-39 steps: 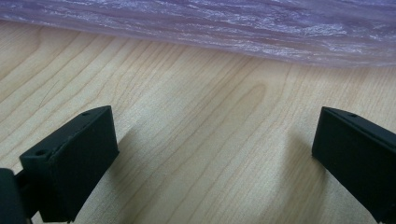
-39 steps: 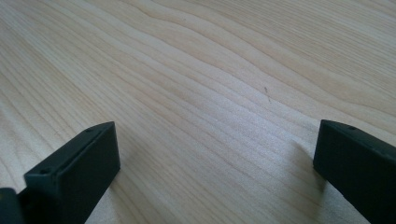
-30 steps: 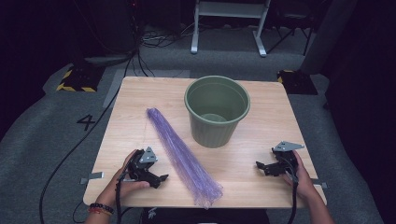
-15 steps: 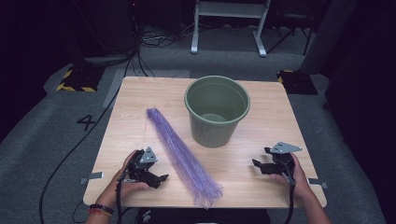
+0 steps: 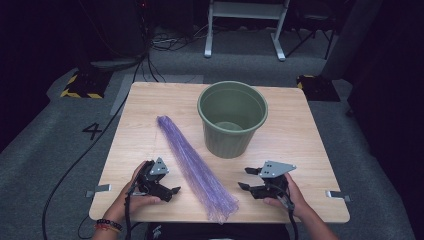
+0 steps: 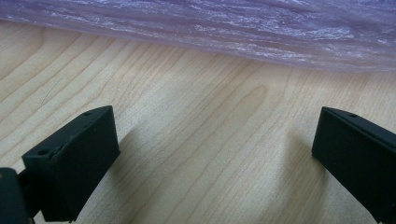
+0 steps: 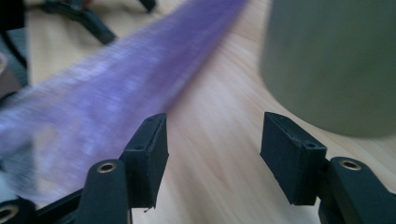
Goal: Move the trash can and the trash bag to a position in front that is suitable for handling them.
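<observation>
A long purple plastic bag [image 5: 192, 162] lies bunched in a strip across the wooden table [image 5: 300, 135], running from mid-left to the front edge. A green bin [image 5: 232, 117] stands upright behind it. My left gripper [image 5: 175, 190] rests on the table just left of the bag, open, with bare wood between its fingers [image 6: 74, 161] and the purple bag [image 6: 224, 32] beyond them. My right gripper [image 5: 245, 179] hovers right of the bag's near end, pointing at it; its jaws have just been closing with nothing between them. In its view the bag [image 7: 126, 88] and the bin [image 7: 331, 65] lie ahead.
Black cables [image 5: 100, 135] trail over the grey floor left of the table. A white stand [image 5: 245, 25] is behind the table. Bare wood lies right of the bin [image 5: 295, 125].
My right gripper has moved left toward the bag's near end and its jaws have narrowed. The left gripper, bag and bin have stayed put.
</observation>
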The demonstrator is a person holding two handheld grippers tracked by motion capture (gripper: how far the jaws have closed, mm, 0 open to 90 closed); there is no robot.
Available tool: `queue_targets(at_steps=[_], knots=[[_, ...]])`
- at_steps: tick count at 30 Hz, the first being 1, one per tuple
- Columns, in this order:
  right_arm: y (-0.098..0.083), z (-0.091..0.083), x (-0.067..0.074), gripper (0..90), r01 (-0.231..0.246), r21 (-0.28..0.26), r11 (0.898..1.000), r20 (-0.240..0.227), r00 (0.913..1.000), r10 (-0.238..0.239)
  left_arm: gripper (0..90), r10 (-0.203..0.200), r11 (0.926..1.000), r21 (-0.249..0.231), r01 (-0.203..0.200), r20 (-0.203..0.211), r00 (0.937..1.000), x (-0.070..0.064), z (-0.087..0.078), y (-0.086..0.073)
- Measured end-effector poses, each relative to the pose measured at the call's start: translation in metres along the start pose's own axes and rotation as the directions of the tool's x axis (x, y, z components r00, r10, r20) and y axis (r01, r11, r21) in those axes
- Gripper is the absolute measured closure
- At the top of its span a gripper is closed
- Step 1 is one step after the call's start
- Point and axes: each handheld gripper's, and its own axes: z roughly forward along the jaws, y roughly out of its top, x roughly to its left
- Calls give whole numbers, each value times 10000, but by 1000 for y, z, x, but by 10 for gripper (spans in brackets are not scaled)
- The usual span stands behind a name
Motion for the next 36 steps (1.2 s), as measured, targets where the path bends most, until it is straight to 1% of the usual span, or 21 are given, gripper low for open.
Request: queue_targets(at_steps=[1,3,5,8,12,13,14,15,16,19,21,22,24,25,26,28,32,33,34,35,36], knots=[[0,0,0,417,0,0,10000,0,10000,0,4,0,10000,0,0,0,10000,0,0,0],[6,9,11,418,176,17,9998,-433,9989,-175,4,-3,10000,2,3,0,10000,0,0,0],[8,12,14,418,187,35,9998,-580,9981,-184,5,1,10000,-1,-1,0,10000,0,0,0],[10,25,26,431,419,319,9986,-1042,9938,-384,4,2,10000,1,-2,-3,10000,0,0,0],[9,32,34,469,666,682,9954,-1179,9913,-583,5,-13,10000,10,13,-6,10000,0,0,0],[8,36,36,528,885,1068,9903,-1146,9905,-761,5,-5,10000,0,5,-2,10000,0,0,0],[8,36,36,528,885,1068,9903,-1146,9905,-761,4,-5,10000,0,5,-2,10000,0,0,0],[5,39,36,593,944,1420,9854,-1065,9911,-796,4,-15,10000,8,15,-3,10000,0,0,0],[5,39,36,593,944,1420,9854,-1065,9911,-796,4,1,10000,1,-1,4,10000,0,0,0],[-3,46,32,753,883,1650,9823,-1214,9902,-686,4,11,10000,5,-11,10,10000,0,0,0],[-6,47,28,801,803,1591,9840,-1198,9909,-615,4,12,10000,4,-12,9,10000,0,0,0],[-6,47,28,801,803,1591,9840,-1198,9909,-615,4,13,10000,5,-13,10,10000,0,0,0],[-11,44,20,877,624,1374,9886,-1103,9928,-473,4,25,10000,2,-25,18,10000,0,0,0],[-11,44,20,877,624,1374,9886,-1103,9928,-473,4,25,10000,2,-25,18,10000,0,0,0],[-14,41,13,896,382,1256,9913,-1029,9944,-253,4,16,10000,-8,-16,33,10000,0,0,0],[-15,39,9,896,344,1244,9916,-975,9950,-223,4,19,10000,-6,-19,35,10000,0,0,0],[-24,29,-8,896,53,1184,9930,-564,9984,14,4,25,10000,-7,-25,37,10000,0,0,0],[-26,25,-12,897,-12,1206,9927,-343,9994,54,4,22,10000,-8,-22,42,10000,0,0,0],[-31,17,-24,895,-216,1202,9925,15,9998,216,4,25,10000,-6,-25,45,10000,0,0,0],[-31,17,-24,895,-216,1202,9925,15,9998,216,4,25,10000,-6,-25,45,10000,0,0,0],[-34,12,-30,895,-500,1095,9927,87,9987,494,4,25,10000,-11,-25,47,10000,0,0,0]])
